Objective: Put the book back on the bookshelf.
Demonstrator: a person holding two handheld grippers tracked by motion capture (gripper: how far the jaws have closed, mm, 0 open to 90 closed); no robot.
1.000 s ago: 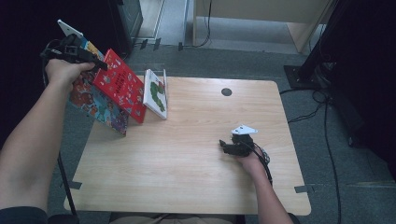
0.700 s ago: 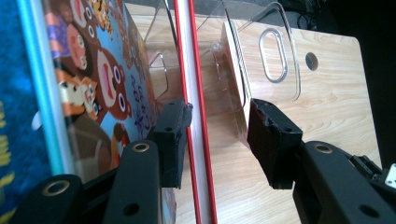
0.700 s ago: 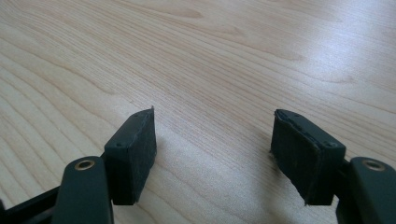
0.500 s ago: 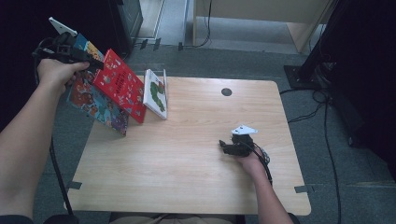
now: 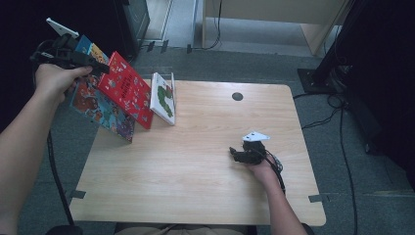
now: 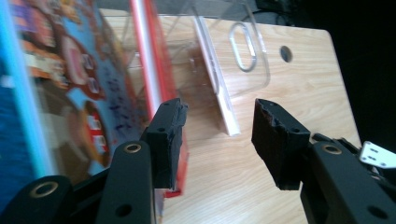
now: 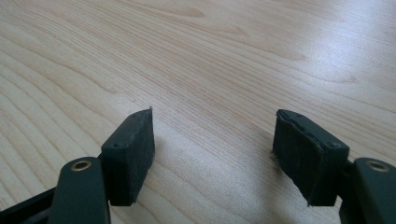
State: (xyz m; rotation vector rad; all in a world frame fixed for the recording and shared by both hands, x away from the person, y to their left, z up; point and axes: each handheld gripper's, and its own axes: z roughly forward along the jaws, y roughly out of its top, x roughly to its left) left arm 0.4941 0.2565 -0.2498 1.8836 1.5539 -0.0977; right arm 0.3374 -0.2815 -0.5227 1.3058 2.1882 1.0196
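while the left gripper [image 5: 100, 68] has just spread its jaws beside the red book [image 5: 126, 88], the right gripper [image 5: 234, 153] rests with jaws apart on bare table [image 5: 195, 161].

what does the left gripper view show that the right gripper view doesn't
Left gripper view: the red book, the blue picture book, the white book and a clear plastic stand, past the left gripper, whose open jaws have just been opening with nothing between them. Right gripper view: the right gripper, open over bare wood. Both: the wooden table.

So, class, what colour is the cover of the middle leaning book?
Red, clearest in the high view.
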